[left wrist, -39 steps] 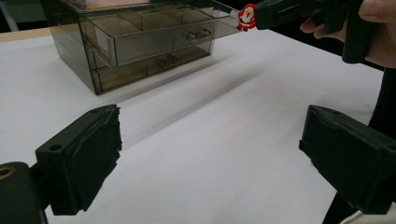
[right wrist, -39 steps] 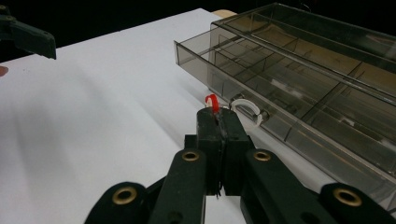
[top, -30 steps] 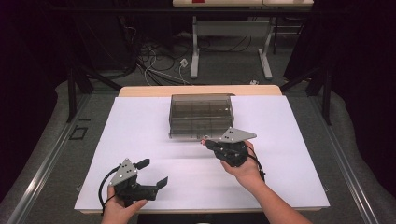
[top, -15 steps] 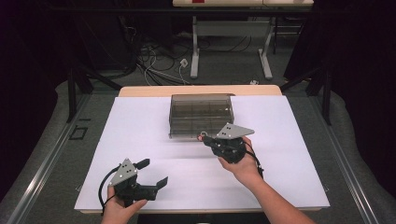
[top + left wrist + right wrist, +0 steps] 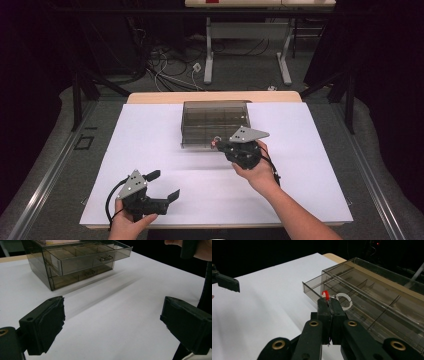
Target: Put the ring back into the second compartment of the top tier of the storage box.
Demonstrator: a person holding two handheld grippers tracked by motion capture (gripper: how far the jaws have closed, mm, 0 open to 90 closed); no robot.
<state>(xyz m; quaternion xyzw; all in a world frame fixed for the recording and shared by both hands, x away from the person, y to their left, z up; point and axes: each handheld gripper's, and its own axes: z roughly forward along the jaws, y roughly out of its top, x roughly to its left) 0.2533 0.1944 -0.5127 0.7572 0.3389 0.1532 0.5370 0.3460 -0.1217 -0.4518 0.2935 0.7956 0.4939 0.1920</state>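
Note:
A smoky clear drawer box stands at the back middle of the white sheet, its top drawer pulled out. My right gripper is at the open drawer's front edge, shut on a small red piece. A white ring shows just past the jaw tips over the drawer; whether it is joined to the red piece is unclear. My right gripper points into the front compartments. My left gripper rests near the front left of the sheet, open and holding nothing.
The white sheet covers most of the wooden table. Dark floor with cables and table legs lies beyond. The left gripper shows far off in the right gripper view; the person's right hand shows in the left gripper view.
My right gripper has edged forward and a little left, closer to the open top drawer. The left gripper has stayed put.

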